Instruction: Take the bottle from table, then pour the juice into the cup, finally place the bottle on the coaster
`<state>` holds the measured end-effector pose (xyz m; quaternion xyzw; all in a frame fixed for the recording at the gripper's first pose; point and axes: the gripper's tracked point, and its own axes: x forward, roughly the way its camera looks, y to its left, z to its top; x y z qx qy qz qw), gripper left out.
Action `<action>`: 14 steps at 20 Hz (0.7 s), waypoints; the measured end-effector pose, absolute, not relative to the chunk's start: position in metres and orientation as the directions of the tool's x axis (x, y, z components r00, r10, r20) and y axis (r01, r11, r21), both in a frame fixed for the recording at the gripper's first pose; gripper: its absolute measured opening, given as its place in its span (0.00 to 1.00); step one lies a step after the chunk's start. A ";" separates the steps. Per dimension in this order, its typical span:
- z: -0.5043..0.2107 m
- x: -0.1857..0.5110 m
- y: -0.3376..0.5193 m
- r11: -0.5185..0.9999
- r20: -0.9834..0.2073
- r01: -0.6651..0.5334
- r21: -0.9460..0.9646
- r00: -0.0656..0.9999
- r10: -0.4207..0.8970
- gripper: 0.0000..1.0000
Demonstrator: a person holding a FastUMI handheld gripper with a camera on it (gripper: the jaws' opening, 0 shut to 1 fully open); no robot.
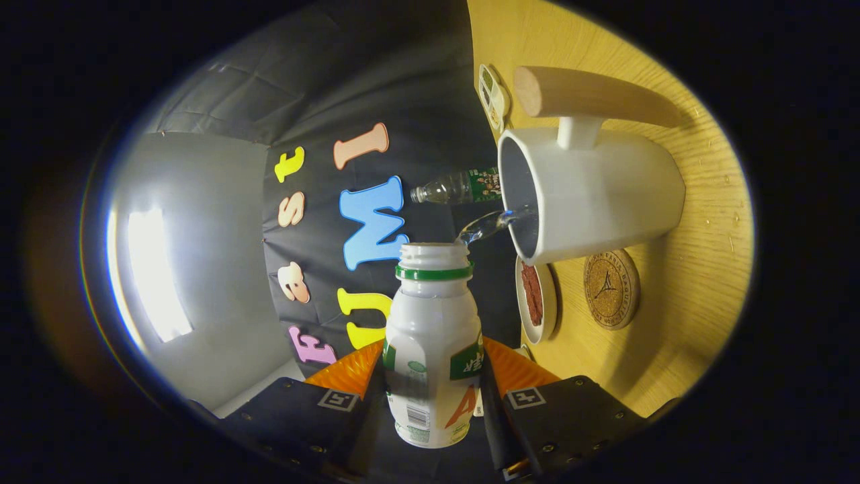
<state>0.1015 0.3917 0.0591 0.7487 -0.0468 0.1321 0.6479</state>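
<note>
The gripper (433, 393) is closed on a white plastic bottle (433, 349), one finger pressing each side of its lower body, so the bottle sits squarely between the fingers. The bottle is uncapped, with a green ring below its threaded neck, and its open mouth points towards the rim of a white cup (591, 195). The whole view is rolled sideways, so the wooden table (699, 282) appears as an upright surface beyond and to one side of the fingers. A thin clear stream of liquid (487, 225) runs from just past the bottle's mouth to the cup's rim and enters the opening. The cup has a wooden handle (591, 97) joined by a short white stem. Beside the cup's base on the table lies a round cork coaster (611, 289), bare. Next to it, nearer the bottle, is a small white dish (536, 296) with dark red contents. A clear plastic water bottle (460, 187) with a green label is seen behind the cup's rim. A small flat pale item (494, 94) lies further off on the table; what it is cannot be told.
</note>
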 end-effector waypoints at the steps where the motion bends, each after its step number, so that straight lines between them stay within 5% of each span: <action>1: 0.059 0.101 0.391 -0.162 0.263 -0.245 0.956 0.960 0.097 0.65; 14: 0.059 0.103 0.388 -0.184 0.278 -0.262 0.947 0.958 0.070 0.65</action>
